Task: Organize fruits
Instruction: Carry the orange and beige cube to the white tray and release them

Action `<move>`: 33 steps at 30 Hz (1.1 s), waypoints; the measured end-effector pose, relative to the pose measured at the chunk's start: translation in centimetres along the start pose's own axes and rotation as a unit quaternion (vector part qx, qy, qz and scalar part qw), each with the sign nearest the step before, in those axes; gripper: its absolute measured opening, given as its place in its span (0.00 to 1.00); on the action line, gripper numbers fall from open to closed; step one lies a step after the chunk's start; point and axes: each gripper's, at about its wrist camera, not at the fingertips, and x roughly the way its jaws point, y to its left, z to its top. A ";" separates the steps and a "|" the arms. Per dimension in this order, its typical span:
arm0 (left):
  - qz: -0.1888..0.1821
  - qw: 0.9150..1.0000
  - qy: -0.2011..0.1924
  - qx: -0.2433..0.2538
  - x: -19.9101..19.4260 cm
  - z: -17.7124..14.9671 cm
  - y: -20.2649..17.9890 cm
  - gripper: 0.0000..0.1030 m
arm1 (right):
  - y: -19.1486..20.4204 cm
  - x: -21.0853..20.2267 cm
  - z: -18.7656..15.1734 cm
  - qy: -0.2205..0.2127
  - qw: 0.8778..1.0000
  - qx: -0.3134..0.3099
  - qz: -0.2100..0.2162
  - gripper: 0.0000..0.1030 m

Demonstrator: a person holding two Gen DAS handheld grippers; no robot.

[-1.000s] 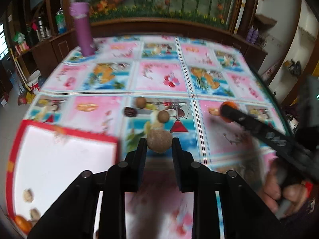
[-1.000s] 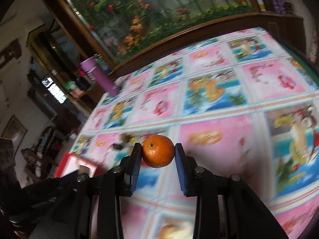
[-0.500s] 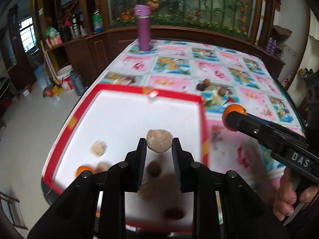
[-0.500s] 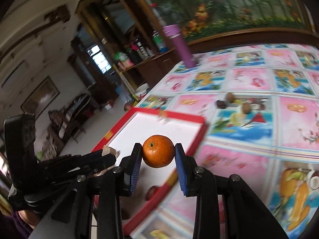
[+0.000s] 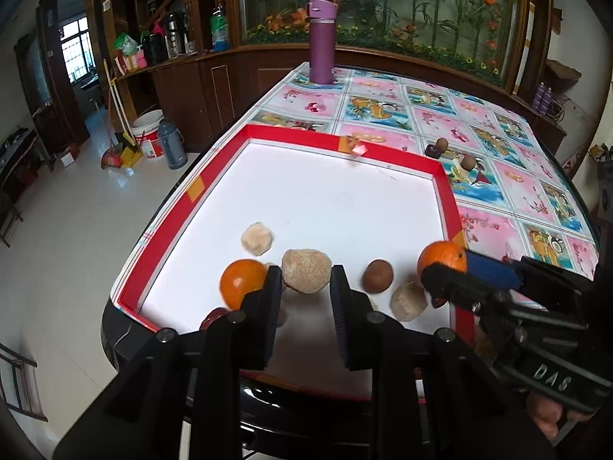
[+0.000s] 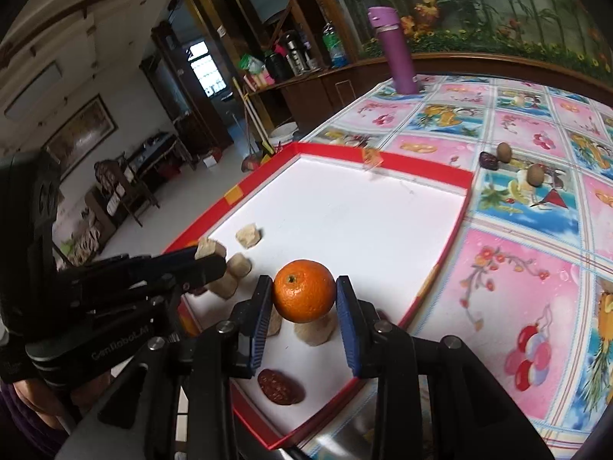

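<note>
My left gripper [image 5: 305, 280] is shut on a rough tan fruit [image 5: 306, 270] and holds it over the near part of the red-rimmed white tray [image 5: 345, 145]. My right gripper [image 6: 304, 298] is shut on an orange [image 6: 304, 290] above the tray's near right corner [image 6: 440, 268]; it also shows in the left wrist view [image 5: 442, 257]. In the tray lie another orange [image 5: 241, 281], several tan lumps [image 5: 256, 238], a brown round fruit [image 5: 378, 276] and a dark red date [image 6: 281, 386].
On the patterned tablecloth [image 5: 498, 199] beyond the tray lie two brown round fruits [image 5: 441, 143] [image 5: 467, 162] and a dark date [image 5: 433, 150]. A purple bottle [image 5: 322, 40] stands at the table's far edge. The floor drops away on the left.
Both grippers have swung left from over the tablecloth to above the tray and come lower over its near end, each still holding its fruit.
</note>
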 end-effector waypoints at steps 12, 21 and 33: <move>0.008 1.000 -0.005 -0.007 0.2 -0.1 0.9 0.27 | 1.6 1.5 -0.9 0.016 1.000 -0.024 -0.007 0.31; 0.035 0.999 -0.001 -0.008 1.2 0.7 1.0 0.27 | 2.1 1.8 -1.3 0.018 0.999 -0.035 -0.012 0.32; 0.043 0.999 0.010 -0.012 1.7 0.6 1.1 0.27 | 2.5 1.6 -1.5 0.017 0.999 -0.046 -0.020 0.33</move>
